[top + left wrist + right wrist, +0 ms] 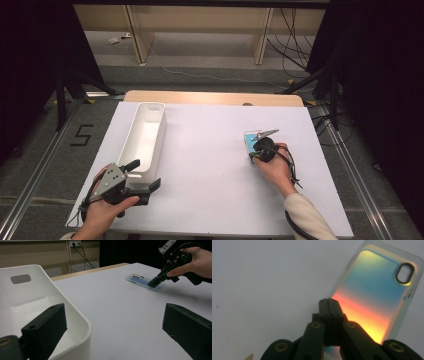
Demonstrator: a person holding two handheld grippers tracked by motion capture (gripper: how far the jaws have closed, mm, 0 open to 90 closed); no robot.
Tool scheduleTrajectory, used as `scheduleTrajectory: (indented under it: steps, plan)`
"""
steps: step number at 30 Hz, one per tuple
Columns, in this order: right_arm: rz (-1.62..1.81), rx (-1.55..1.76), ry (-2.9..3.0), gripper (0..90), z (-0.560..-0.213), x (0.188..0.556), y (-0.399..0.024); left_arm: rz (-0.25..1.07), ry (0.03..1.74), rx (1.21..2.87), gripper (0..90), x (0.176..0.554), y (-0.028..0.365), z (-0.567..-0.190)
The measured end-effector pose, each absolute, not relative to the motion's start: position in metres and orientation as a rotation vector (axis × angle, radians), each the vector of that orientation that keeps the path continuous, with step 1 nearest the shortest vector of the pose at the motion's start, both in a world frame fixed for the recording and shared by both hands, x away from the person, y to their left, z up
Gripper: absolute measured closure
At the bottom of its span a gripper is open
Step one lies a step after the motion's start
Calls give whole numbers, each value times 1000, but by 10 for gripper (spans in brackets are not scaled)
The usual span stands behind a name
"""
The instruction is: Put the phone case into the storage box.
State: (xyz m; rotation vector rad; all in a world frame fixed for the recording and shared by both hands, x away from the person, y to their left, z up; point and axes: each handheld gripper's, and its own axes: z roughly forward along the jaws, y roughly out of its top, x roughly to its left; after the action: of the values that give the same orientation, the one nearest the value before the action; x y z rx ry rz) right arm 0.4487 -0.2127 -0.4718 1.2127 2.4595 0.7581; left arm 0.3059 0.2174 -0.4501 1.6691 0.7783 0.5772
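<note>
A translucent phone case with a blue-to-orange sheen lies flat on the right half of the white table top. My right gripper is shut, its jaws pressed together with the tips on the case's long edge. The closed tips show from behind in the right gripper view, and the same gripper tilts down onto the case in the left gripper view. My left gripper is open at the near end of a long white bin. One jaw is inside the bin, the other outside over the table.
The bin holds nothing that I can see and has a handle slot in its far end wall. The wooden table edge runs along the back. Cables and stand legs lie on the floor beyond.
</note>
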Motion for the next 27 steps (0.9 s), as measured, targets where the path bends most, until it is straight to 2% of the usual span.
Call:
scheduleTrajectory:
  steps: [27]
  plan:
    - [771, 1207, 2472, 900, -472, 452, -206, 575, 780, 1669, 47, 306, 217, -450]
